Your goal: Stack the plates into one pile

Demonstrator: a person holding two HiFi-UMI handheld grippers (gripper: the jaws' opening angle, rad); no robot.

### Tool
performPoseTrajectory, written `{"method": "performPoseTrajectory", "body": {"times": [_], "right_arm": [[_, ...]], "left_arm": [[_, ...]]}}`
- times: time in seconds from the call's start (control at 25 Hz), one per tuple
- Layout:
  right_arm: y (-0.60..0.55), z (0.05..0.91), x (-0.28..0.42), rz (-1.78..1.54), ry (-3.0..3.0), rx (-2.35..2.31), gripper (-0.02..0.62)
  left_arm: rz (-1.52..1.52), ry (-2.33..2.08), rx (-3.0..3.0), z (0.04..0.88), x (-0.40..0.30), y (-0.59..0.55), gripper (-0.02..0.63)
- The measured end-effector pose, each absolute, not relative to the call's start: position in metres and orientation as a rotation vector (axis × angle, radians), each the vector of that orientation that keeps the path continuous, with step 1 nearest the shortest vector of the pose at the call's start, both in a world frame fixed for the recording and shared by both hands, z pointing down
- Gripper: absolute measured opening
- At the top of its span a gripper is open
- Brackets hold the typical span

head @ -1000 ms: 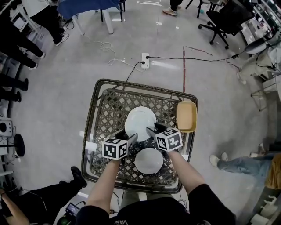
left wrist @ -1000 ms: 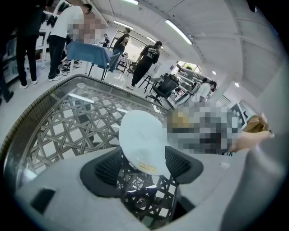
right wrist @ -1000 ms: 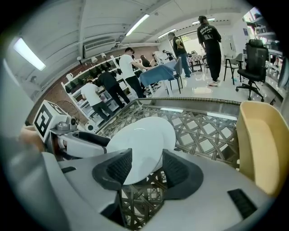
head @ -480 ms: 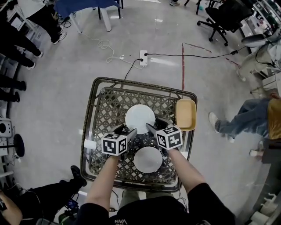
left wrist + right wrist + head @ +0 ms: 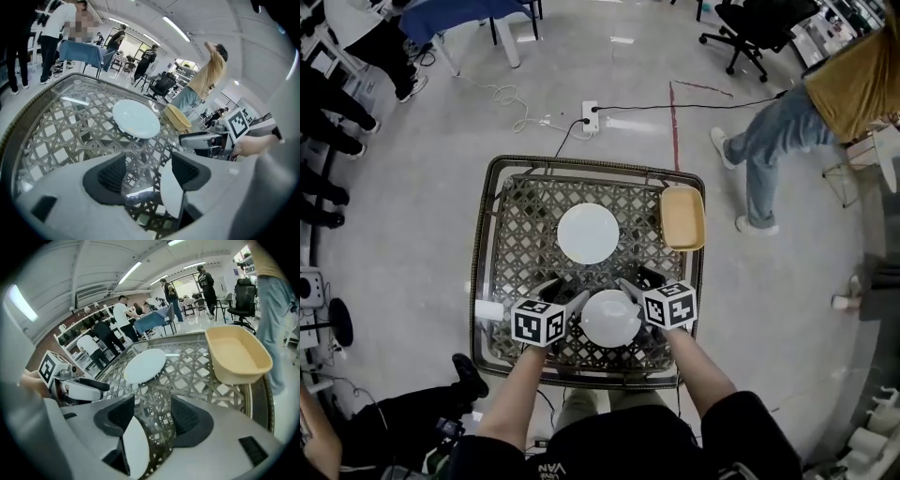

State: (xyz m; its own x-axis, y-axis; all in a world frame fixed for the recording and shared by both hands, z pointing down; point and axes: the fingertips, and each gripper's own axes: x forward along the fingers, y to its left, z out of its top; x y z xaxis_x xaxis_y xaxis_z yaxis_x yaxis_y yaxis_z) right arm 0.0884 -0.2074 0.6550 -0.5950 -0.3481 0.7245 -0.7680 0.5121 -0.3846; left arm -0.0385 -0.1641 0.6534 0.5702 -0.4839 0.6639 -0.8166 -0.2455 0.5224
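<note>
Head view, left gripper (image 5: pixel 569 292), right gripper (image 5: pixel 636 281) flanking near plate (image 5: pixel 610 319), jaws apart

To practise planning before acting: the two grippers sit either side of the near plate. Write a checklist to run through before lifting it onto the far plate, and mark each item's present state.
1. Left gripper jaws apart: ok.
2. Right gripper jaws apart: ok.
3. Near plate flanked by both grippers: ok.
4. Near plate gripped: not ok; its rim shows beside each gripper's inner jaw, and neither has closed on it.
5. Far plate bare on top: ok.
6. Yellow tray apart from both plates: ok; it sits at the right edge of the table.
</note>
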Motion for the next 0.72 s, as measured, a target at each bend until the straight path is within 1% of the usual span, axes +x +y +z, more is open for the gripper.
{"method": "performPoseTrajectory", "body": {"times": [0.28, 0.52, 0.72], "right_arm": [[-0.142, 0.662, 0.116, 1.047, -2.135, 0.969, 0.232], [-0.100, 0.669, 0.118, 1.086, -2.121, 0.983, 0.232], [-0.087, 0.671, 0.121, 1.079, -2.135, 1.006, 0.228]], "left_arm": [[0.535, -0.940, 1.927, 0.661, -0.005, -0.103, 0.302], [0.595, -0.890, 1.932, 0.665, 0.009, -0.068, 0.302], [0.586, -0.878, 1.899, 0.669, 0.020, -0.051, 0.302]]}}
